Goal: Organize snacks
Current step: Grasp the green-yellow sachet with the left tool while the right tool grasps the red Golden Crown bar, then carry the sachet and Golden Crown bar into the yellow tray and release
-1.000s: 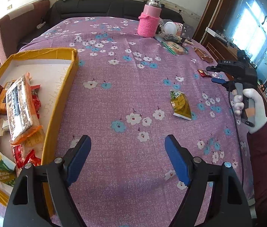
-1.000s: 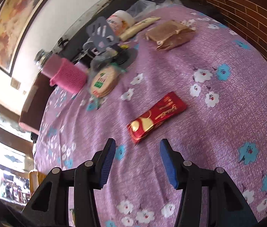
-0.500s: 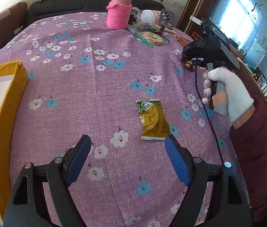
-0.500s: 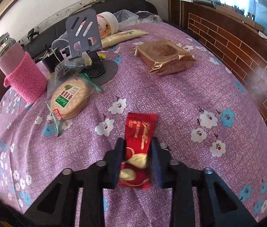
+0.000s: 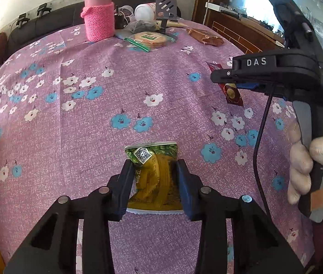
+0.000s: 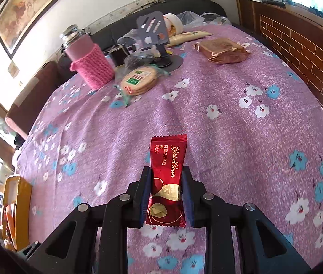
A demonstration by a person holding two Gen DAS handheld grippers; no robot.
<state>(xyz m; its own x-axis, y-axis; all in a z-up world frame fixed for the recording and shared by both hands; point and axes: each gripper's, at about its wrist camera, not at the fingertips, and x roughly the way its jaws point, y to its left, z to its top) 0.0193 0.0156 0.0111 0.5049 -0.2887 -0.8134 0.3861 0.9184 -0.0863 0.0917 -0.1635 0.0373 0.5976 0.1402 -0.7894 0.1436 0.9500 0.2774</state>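
My left hand-held gripper [image 5: 154, 178] is closing its jaws on the green-yellow snack packet [image 5: 155, 178] lying on the worktop [image 5: 92, 125], pads pressing its sides. My right hand-held gripper [image 6: 166, 189] clamps the red nougat bar [image 6: 167, 180] narrow. Yellow box [image 6: 16, 203] far left (contents blurry, maybe snacks).

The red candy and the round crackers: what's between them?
Only bare flowered cloth between red candy and round crackers, in the right wrist view.
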